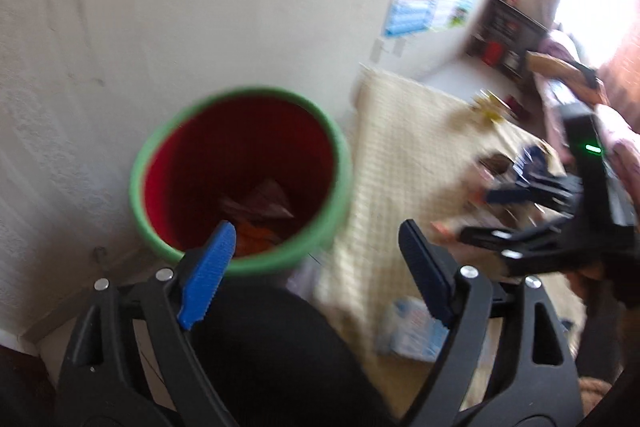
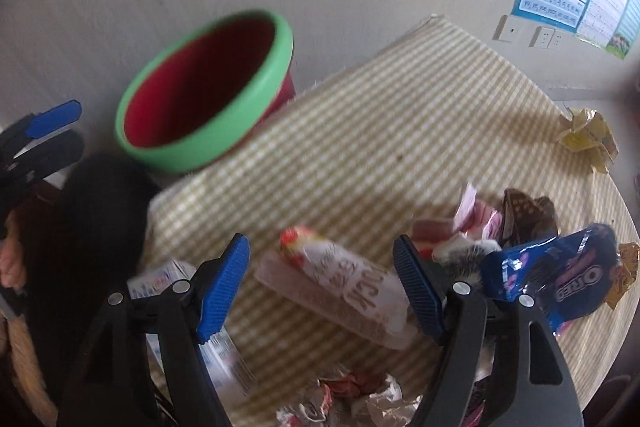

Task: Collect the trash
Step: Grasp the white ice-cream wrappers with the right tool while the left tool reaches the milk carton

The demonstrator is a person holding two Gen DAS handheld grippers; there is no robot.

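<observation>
Trash in bin [image 1: 240, 179] | left view only; wrappers [image 2: 340, 287] | right view

Bin [image 2: 208, 95] mouth unobstructed; wrappers [image 2: 340, 287] crowd the table [image 2: 400, 115] before the right tool [image 2: 320, 291].

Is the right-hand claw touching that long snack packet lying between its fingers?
Apart. In the right wrist view the right gripper stands open, and tablecloth shows between each blue pad and the snack packet.

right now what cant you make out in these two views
- Bin contents: left wrist view, motion blur and dark interior; only pale and orange scraps show.
- Bin base: both views, hidden by its own rim and the table.
- Pale wrapper print: right wrist view, blurred.
- Right gripper in left view: smeared.
</observation>
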